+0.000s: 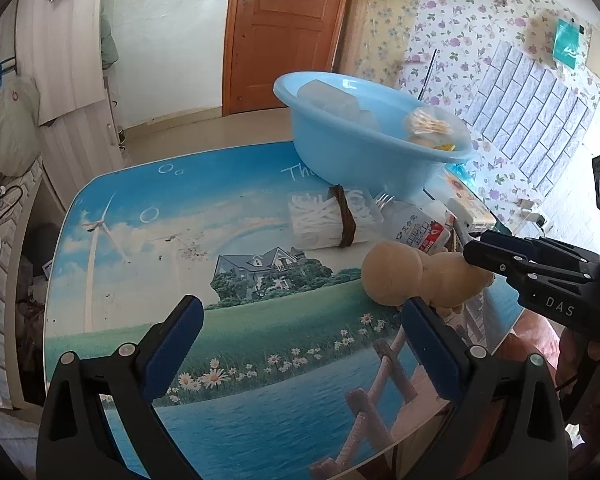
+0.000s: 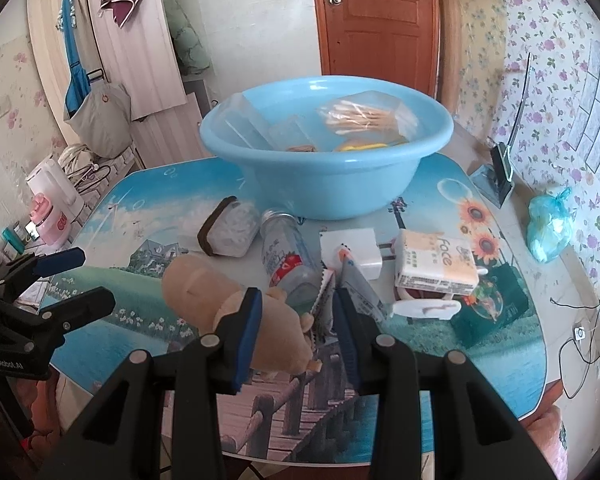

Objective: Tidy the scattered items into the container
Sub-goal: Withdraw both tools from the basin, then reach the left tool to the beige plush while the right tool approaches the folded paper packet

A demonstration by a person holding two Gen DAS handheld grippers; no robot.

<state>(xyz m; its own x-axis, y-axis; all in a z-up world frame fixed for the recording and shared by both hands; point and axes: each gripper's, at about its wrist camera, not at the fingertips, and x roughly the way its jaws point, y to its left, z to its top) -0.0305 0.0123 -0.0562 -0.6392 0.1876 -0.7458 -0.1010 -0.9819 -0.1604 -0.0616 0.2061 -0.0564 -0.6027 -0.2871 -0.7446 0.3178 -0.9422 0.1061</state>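
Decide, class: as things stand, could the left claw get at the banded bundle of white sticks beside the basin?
Probably yes. The left claw is open above bare table, and nothing lies between it and the bundle. The plush toy, at the right claw, sits off to one side.

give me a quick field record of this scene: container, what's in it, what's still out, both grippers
container: blue basin on the table
in basin: bag of cotton swabs, clear boxes, something yellow
still on table: plush toy, bottle, tissue pack, swab box, white charger
left hand-held gripper: open, holding nothing
right hand-held gripper: around the plush toy's rear; grip not clear
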